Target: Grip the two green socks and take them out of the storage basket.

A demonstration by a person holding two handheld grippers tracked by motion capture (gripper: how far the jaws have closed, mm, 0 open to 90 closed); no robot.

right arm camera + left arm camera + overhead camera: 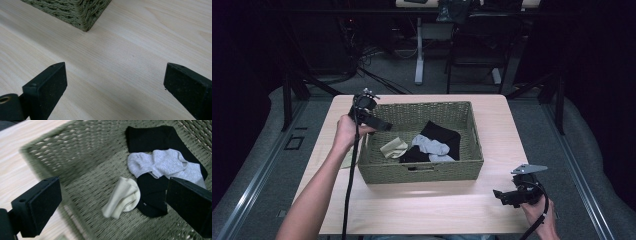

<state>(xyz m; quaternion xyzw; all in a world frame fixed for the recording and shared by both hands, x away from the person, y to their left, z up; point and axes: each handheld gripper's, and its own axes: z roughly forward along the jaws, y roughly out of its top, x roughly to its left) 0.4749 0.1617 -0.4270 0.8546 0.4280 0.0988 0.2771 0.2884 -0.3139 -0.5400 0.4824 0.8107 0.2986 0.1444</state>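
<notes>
— Woven olive basket (422, 172) at the middle of the pale wooden worktop (432, 210). Holds what?

— Cream sock (393, 148) on the basket floor toward 9 o'clock, folded over itself. Just beside it, toward 3 o'clock, a grey sock (431, 147) lying across a black sock (443, 134); black cloth showing again at 6 o'clock of the grey one.

— Left tongs (382, 125)?

— Over the basket's 9 o'clock rim in the high view, held in the left hand (345, 134), pointing in toward the socks. Spread wide, gripping nothing. Seen along their own camera: cream sock (123, 198) lying free between the two black pads, touched by neither; grey sock (160, 163) and black sock (150, 138) beyond it toward 1 o'clock.

— Right tongs (503, 196)?

— Low at 5 o'clock of the worktop, well apart from the basket, in the right hand (539, 212), pointing toward 9 o'clock. Also gaping wide, with bare wood between the pads. One basket corner (85, 21) up at 11 o'clock in their own camera.

— Anything else on the worktop?

— Scrap of pale cloth (348, 161) at the basket's 9 o'clock side, half hidden by the left forearm; cannot tell what kind.
</notes>
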